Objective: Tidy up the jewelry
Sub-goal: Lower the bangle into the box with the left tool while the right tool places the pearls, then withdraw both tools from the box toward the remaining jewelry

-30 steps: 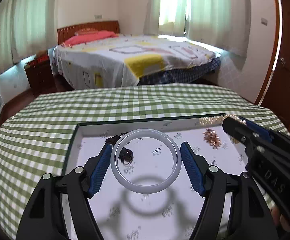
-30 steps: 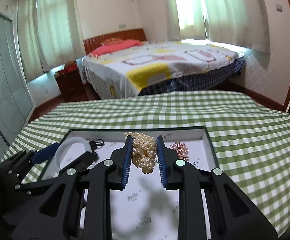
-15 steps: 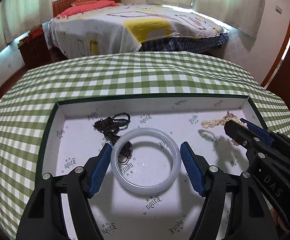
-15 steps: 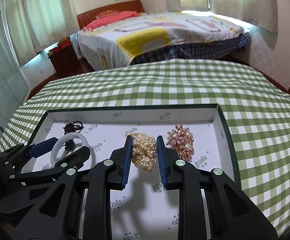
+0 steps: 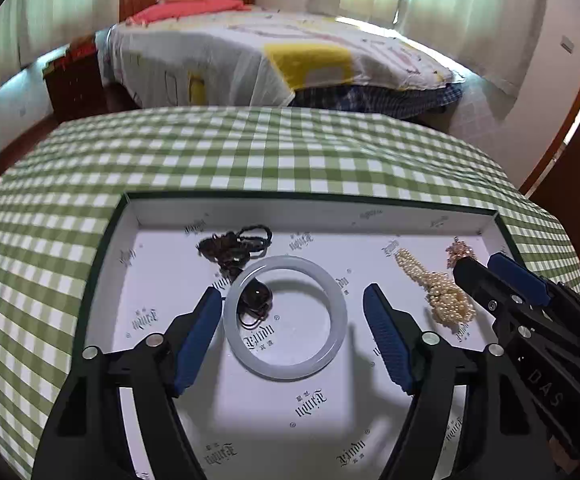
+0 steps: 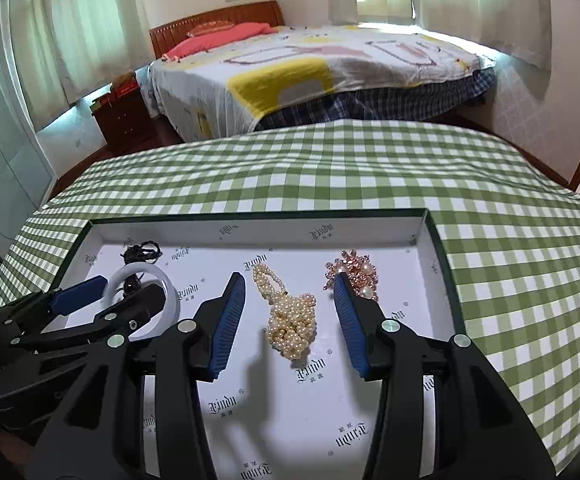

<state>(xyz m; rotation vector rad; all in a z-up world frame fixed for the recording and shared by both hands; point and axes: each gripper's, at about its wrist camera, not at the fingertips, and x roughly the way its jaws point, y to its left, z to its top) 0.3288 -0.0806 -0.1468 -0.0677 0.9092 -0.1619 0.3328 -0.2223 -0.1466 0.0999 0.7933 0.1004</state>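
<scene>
A white-lined tray with a dark green rim (image 5: 310,197) (image 6: 257,216) sits on the checked tablecloth. A pale jade bangle (image 5: 285,322) (image 6: 161,280) lies flat in it, between the open fingers of my left gripper (image 5: 292,312), which no longer touch it. A dark cord necklace with a bead (image 5: 235,246) (image 6: 141,252) lies partly under the bangle. A pearl strand (image 6: 292,316) (image 5: 436,286) lies on the tray between the open fingers of my right gripper (image 6: 290,292). A rose-gold pearl piece (image 6: 354,270) (image 5: 460,250) lies to its right.
The round table with the green checked cloth (image 6: 490,208) drops off on all sides. A bed (image 5: 269,52) and a dark bedside cabinet (image 5: 73,80) stand beyond it. A wooden door (image 5: 578,152) is at the right.
Both grippers came down to the tray and opened. The bangle and the pearl strand were let go and now lie on the tray floor.
</scene>
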